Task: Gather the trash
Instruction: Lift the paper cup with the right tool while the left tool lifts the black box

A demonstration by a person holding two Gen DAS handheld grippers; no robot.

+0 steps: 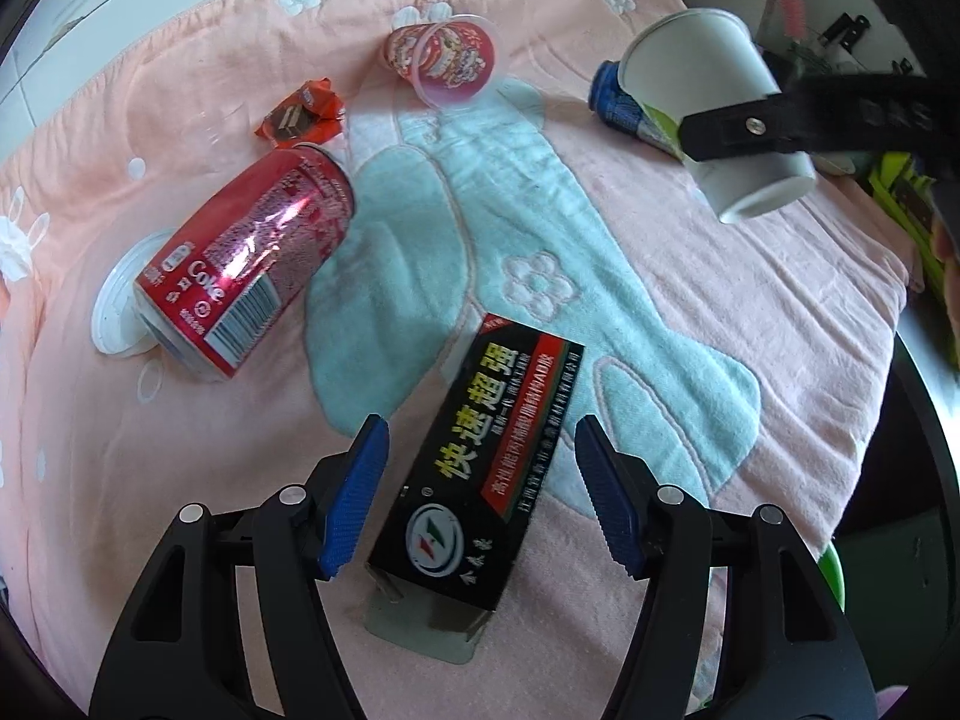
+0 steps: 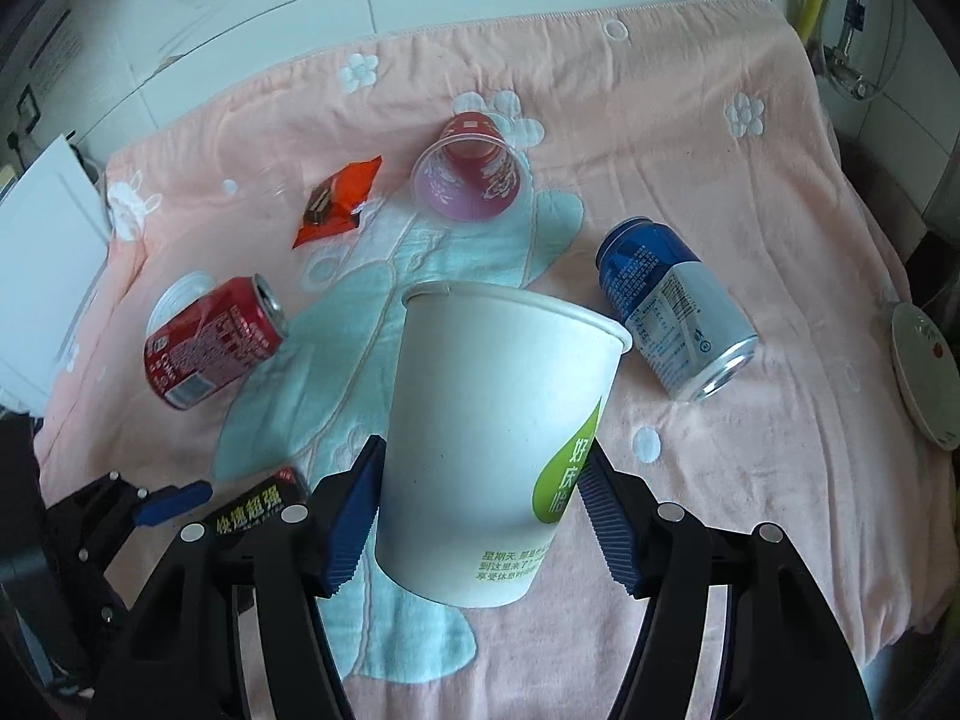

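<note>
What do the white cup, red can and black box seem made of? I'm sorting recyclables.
White cup: likely matte paper, with a rolled rim and printed side.
Red can: probably aluminium; glossy glare and a bare metal rim.
Black box: seemingly thin printed cardboard, slightly shiny, with an open grey end flap.

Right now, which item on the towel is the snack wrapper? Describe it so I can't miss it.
On the pink towel, look toward the far side, between the red can and the tipped clear plastic cup. The snack wrapper is the only flat, crumpled orange packet there.
</note>
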